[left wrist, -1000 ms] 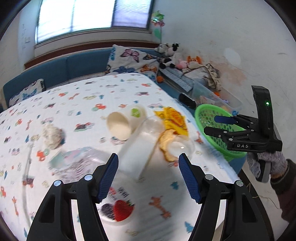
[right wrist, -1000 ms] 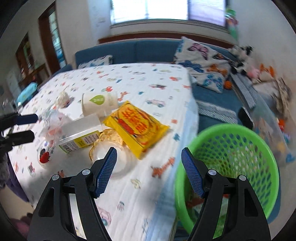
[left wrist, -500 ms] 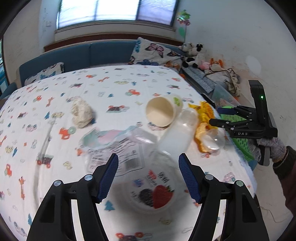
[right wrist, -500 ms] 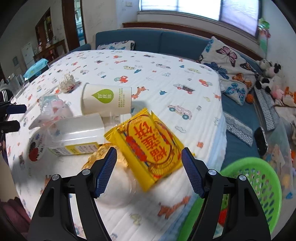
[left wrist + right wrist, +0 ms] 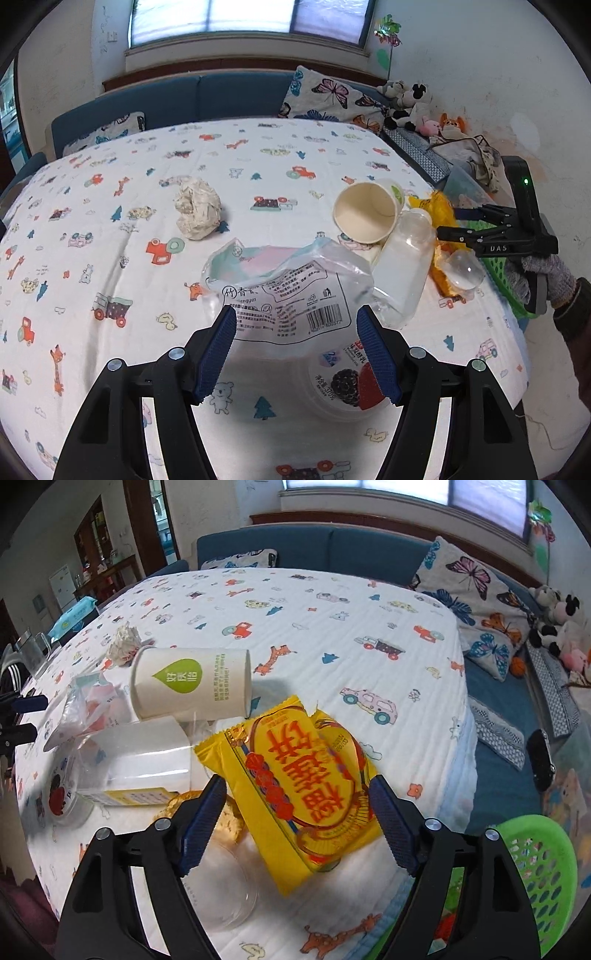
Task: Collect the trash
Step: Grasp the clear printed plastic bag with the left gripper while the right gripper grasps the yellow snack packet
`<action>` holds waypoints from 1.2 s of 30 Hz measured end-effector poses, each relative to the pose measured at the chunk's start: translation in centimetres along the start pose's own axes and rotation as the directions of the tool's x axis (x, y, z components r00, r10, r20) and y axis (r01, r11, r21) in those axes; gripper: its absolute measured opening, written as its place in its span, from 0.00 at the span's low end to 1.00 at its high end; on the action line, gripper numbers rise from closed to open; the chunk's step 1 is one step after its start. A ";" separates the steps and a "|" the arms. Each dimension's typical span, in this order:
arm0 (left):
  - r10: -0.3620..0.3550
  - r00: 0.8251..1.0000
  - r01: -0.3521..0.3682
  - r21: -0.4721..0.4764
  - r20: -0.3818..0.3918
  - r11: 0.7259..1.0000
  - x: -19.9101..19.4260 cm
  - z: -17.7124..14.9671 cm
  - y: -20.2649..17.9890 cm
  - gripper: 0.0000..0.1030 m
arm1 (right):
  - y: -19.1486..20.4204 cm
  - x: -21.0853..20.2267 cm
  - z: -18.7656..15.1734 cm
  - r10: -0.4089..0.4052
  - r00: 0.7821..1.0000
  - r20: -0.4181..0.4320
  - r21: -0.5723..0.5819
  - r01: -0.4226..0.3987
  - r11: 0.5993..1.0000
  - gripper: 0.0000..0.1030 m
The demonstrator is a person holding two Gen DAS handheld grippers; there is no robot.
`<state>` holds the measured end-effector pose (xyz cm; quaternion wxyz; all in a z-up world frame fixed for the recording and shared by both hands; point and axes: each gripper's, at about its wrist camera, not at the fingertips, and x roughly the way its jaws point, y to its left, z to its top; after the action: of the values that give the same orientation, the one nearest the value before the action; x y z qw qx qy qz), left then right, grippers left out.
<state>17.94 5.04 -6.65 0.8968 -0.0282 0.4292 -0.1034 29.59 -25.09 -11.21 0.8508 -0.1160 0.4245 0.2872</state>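
Trash lies on a table with a printed cloth (image 5: 110, 258). My left gripper (image 5: 297, 350) is open over a clear plastic bag (image 5: 284, 291), and a yogurt cup (image 5: 347, 384) lies just below it. A crumpled paper ball (image 5: 197, 208), a paper cup (image 5: 365, 216) on its side and a clear bottle (image 5: 402, 273) lie beyond. My right gripper (image 5: 297, 823) hangs over a yellow snack packet (image 5: 299, 786), its jaws opening, pads clear of it. The paper cup (image 5: 190, 686), the bottle (image 5: 140, 760) and a clear lid (image 5: 225, 890) lie beside the packet. The green basket (image 5: 535, 878) stands off the table's right edge.
A blue sofa (image 5: 207, 96) with butterfly cushions (image 5: 476, 602) runs behind the table. Plush toys (image 5: 410, 99) and clutter sit at the right. A dark phone (image 5: 541, 760) lies on the sofa seat. A gloved hand (image 5: 543, 269) holds the right gripper (image 5: 476, 230).
Both grippers have swung left and dropped toward the table. The left now frames the plastic bag, the right the yellow packet. The basket slid to the right edge. The right jaws have widened.
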 end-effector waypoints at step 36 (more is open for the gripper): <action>0.061 0.998 -0.062 0.110 0.013 0.992 2.1 0.5 -1.8 0.17 | -0.8 -2.3 -0.7 0.049 0.996 0.068 0.093 -0.055 0.994 0.46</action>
<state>19.32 2.79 -7.64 0.9019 0.0343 0.4190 -0.0992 28.56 -26.94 -9.88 0.8611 -0.0548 0.4125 0.2923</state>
